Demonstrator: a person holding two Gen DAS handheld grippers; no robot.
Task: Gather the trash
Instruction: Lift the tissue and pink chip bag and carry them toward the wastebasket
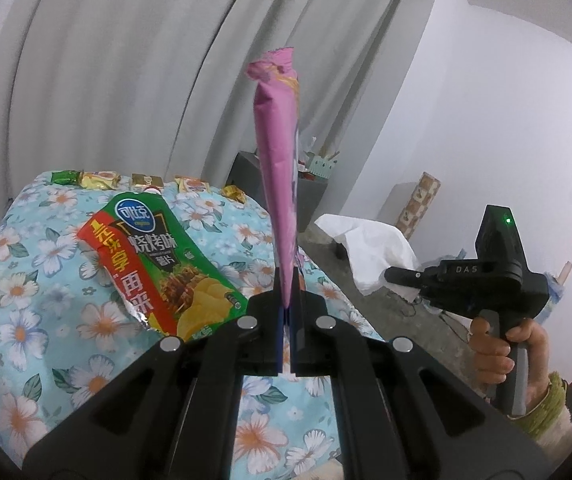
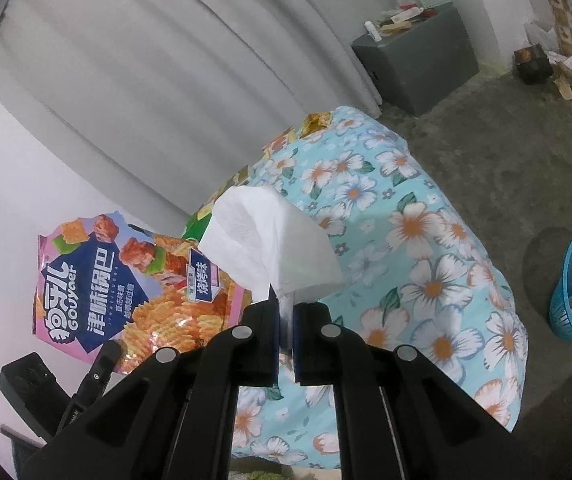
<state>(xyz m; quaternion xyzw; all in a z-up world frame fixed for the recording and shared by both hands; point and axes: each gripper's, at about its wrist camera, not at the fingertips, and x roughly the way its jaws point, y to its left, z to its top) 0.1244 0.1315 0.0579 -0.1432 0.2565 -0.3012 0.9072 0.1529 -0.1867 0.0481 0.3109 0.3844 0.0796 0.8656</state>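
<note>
Above the flowered cloth (image 1: 45, 264) that covers the table, the left gripper (image 1: 286, 300) has its jaws clamped on the bottom edge of a pink snack bag (image 1: 275, 152), which stands up edge-on in the left wrist view and shows its printed face (image 2: 133, 288) in the right wrist view, where it hangs clear of the table's left edge. The right gripper (image 2: 284, 312) is closed on a pinch of white tissue (image 2: 269, 244), which puffs out above the fingertips, over the near part of the cloth. A green and red chip bag (image 1: 157, 264) lies open and crumpled on the cloth, near the middle, just left of the pink bag as the left camera sees it. Along the far edge of the table sits a row of small wrapped snacks (image 1: 145, 182) in green and gold. A hand (image 1: 502, 344) with a yellow-green cuff grips the handle of the right gripper off the table's right side. On the bare floor to the right stands a blue basket (image 2: 566, 280) with scraps already in it, well apart from the table. Behind, a grey cabinet (image 2: 418, 64) stands against the pale curtain (image 2: 165, 60).
</note>
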